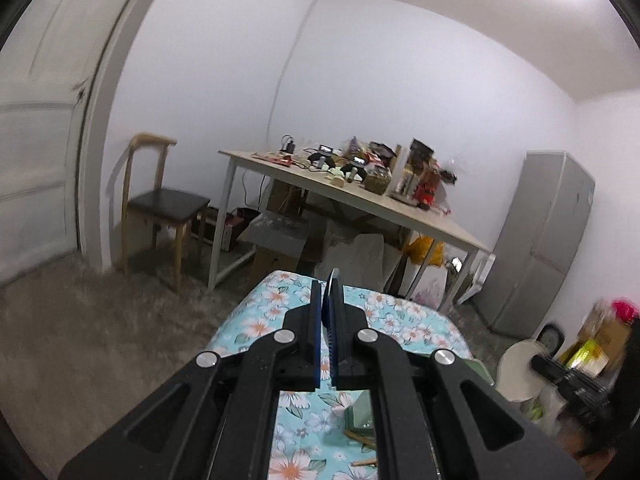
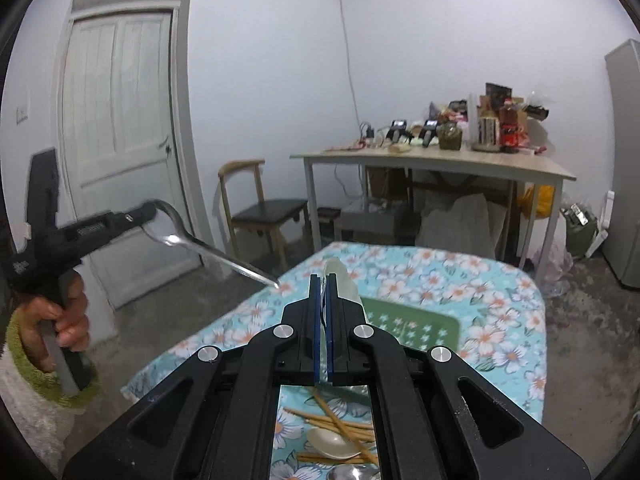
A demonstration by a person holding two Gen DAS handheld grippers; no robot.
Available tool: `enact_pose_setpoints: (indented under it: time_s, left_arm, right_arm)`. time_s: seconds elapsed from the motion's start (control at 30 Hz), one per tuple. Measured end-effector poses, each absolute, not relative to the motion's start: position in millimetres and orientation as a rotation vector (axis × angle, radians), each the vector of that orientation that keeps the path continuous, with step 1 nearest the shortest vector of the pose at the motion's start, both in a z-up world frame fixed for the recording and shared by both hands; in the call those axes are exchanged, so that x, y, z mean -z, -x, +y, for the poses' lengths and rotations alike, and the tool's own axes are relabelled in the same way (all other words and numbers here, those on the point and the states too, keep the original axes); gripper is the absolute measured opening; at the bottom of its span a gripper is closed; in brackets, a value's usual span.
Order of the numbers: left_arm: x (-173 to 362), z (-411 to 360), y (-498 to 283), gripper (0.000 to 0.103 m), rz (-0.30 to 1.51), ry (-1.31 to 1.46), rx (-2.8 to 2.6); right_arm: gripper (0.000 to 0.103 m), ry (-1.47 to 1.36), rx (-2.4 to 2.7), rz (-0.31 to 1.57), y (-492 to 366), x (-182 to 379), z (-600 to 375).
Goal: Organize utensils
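Note:
My left gripper [image 1: 327, 284] is shut on a metal spoon [image 1: 334, 276], seen edge-on between the pads. In the right wrist view the left gripper [image 2: 154, 212] is raised at the left and holds that metal spoon [image 2: 208, 248] by its bowl end, handle pointing down toward the table. My right gripper [image 2: 323, 280] is shut on a pale ceramic spoon [image 2: 340, 280] above the green tray [image 2: 404, 320]. Wooden chopsticks [image 2: 340, 424], another pale spoon [image 2: 332, 442] and a metal spoon [image 2: 352, 474] lie on the floral tablecloth [image 2: 480, 280] below the right gripper.
A green tray edge [image 1: 362, 412] and chopsticks [image 1: 360, 438] show under the left gripper. Beyond the floral table stand a cluttered wooden table [image 2: 440, 160], a chair [image 2: 264, 208], a door [image 2: 116, 140] and a grey fridge [image 1: 540, 248]. Boxes and bags sit on the floor at right [image 1: 584, 352].

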State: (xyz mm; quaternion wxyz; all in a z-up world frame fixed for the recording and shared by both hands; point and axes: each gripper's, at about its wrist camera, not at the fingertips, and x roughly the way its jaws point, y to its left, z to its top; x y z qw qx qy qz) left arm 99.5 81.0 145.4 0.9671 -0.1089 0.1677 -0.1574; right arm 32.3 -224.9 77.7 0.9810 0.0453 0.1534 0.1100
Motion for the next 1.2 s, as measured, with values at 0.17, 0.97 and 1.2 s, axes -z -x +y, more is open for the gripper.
enact_pose_setpoints:
  time_s: [0.17,0.97,1.2]
  left_arm:
    - [-147,36,-111,0.002,0.345,0.084,0.344]
    - [-90,-83,-153,0.002,0.467,-0.409,0.37]
    - [-71,-85,-178,0.005,0.575,-0.33,0.409]
  right_arm:
    - [0.0,-0.144,-0.212,0.266,-17,-89,-249]
    - [0.0,-0.436,-0.337,0.15,-41,-122,-336]
    - [0.0,-0.575,-0.422,0.217,-71,-102,-350]
